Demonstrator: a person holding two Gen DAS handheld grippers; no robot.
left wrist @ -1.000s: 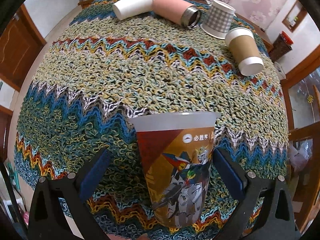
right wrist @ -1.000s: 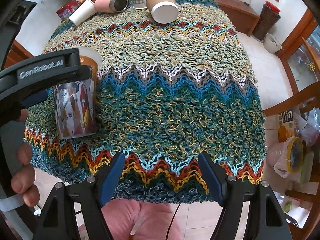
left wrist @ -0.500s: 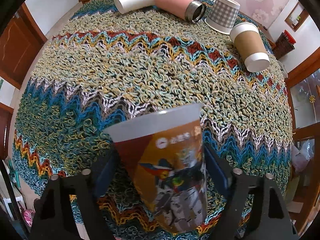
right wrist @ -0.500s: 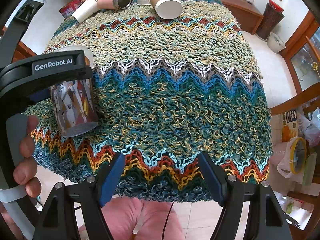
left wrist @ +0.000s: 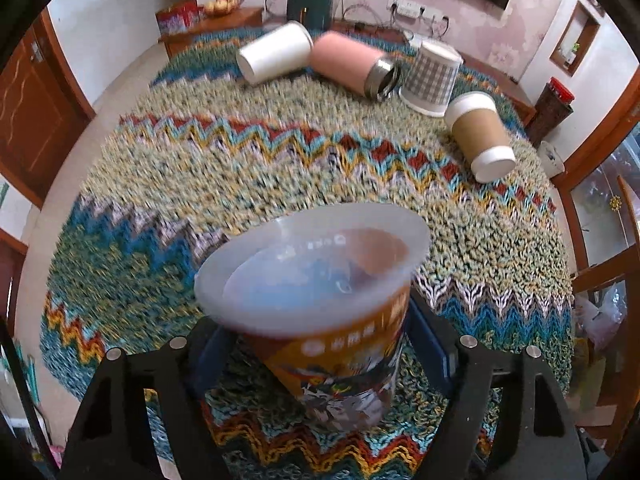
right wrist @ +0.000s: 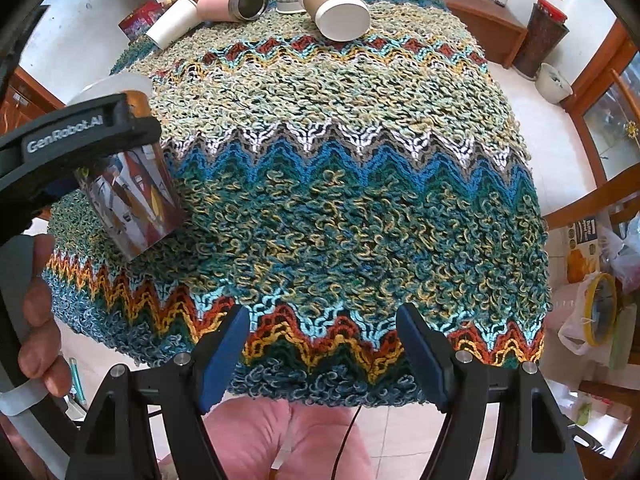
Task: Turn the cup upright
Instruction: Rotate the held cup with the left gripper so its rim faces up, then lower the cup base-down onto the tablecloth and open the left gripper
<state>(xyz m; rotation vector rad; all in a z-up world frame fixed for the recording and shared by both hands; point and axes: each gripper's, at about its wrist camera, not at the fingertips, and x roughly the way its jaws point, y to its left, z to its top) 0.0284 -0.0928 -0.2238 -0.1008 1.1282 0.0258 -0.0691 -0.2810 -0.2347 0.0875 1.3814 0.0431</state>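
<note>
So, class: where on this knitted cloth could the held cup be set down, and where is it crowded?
Free: the broad middle of the cloth, between the printed cup in the left gripper and the far cups. Crowded: the far edge, with white cup, pink flask, checked cup, brown cup.

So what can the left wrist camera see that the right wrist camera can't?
Only the left wrist view looks down into the printed cup's open mouth, clamped in the left hand-held gripper.

Only the right wrist view shows the open, empty right hand-held gripper, the person's fingers and the cup's bottom end tilted.

Both show the knitted cloth, white cup, pink flask, checked cup and brown cup.
</note>
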